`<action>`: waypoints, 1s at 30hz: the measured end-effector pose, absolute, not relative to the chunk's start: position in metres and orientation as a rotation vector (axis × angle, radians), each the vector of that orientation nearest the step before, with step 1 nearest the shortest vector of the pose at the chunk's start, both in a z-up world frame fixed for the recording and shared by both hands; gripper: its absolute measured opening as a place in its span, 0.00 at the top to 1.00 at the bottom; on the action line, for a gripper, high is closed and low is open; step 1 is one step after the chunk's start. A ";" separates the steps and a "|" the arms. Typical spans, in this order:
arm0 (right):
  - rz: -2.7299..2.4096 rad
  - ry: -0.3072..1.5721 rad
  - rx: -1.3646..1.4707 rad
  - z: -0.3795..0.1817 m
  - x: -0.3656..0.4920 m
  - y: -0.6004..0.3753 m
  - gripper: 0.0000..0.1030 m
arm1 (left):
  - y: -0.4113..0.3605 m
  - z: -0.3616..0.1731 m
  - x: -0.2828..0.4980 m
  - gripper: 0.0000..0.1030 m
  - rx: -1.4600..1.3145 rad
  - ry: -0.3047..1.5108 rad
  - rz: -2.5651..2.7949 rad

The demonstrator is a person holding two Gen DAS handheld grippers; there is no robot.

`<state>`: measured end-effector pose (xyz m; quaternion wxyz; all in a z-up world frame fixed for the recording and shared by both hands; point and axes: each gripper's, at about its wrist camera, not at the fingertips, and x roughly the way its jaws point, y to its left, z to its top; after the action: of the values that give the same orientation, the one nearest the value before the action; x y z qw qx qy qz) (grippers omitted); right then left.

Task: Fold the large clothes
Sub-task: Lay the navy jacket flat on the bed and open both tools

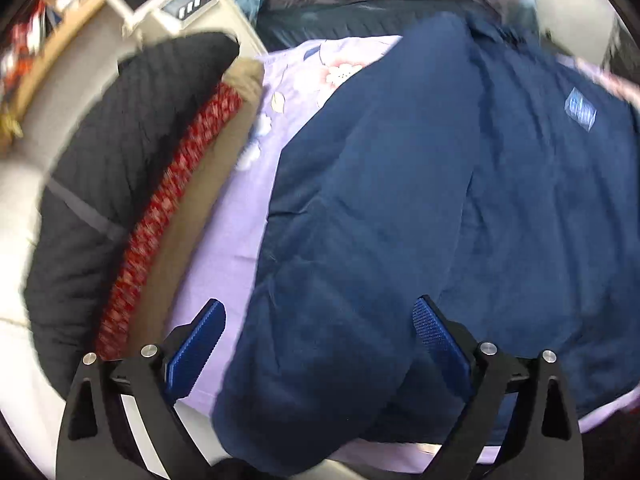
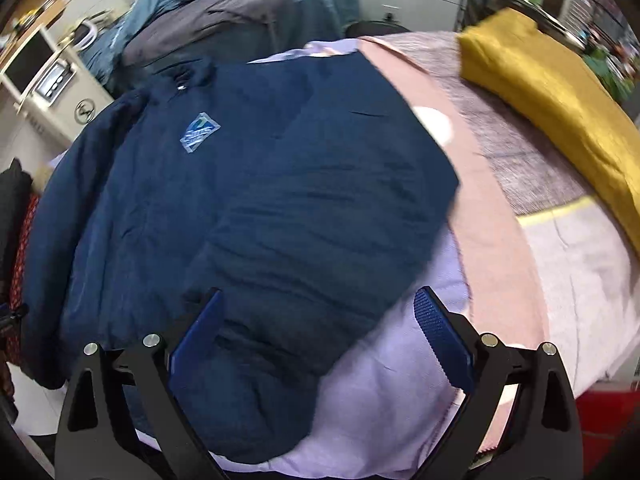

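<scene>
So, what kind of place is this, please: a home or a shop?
Probably a home bedroom or laundry corner. The navy padded jacket lies spread on a lilac floral bedsheet, a folded mustard-yellow cloth sits to one side, and a heap of grey and teal clothes waits behind.

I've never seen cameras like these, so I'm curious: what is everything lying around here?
Jacket: one, navy blue with a pale chest badge, spread flat on the bed.
Sheet: one, lilac with flowers, under the jacket.
Pink blanket: one, right of the jacket.
Yellow bundle: one, mustard, folded, far right.
Black garment: one, at the bed's left edge.
Red patterned cloth: one, beside the black garment.
Heap of clothes: grey and teal, behind the bed.
Left gripper: black with blue pads, open, holding nothing.
Right gripper: same, open, holding nothing.
</scene>
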<state>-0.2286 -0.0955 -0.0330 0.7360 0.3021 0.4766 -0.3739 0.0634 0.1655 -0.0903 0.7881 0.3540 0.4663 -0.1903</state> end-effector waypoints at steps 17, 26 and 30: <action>-0.802 1.079 0.701 -0.035 -0.223 -0.071 0.09 | 0.138 -0.096 0.120 0.92 0.822 1.030 -0.387; -0.821 1.065 0.724 -0.034 -0.229 -0.059 0.09 | 0.121 0.085 0.272 0.92 0.671 0.724 -0.329; -0.829 1.055 0.707 -0.029 -0.222 -0.051 0.09 | 0.074 0.091 0.349 0.81 0.747 0.687 -0.285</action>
<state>-0.2224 -0.0511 -0.0288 0.7260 0.3204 0.4786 -0.3757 0.3492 0.0735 0.0909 0.8643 0.3563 0.3279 -0.1359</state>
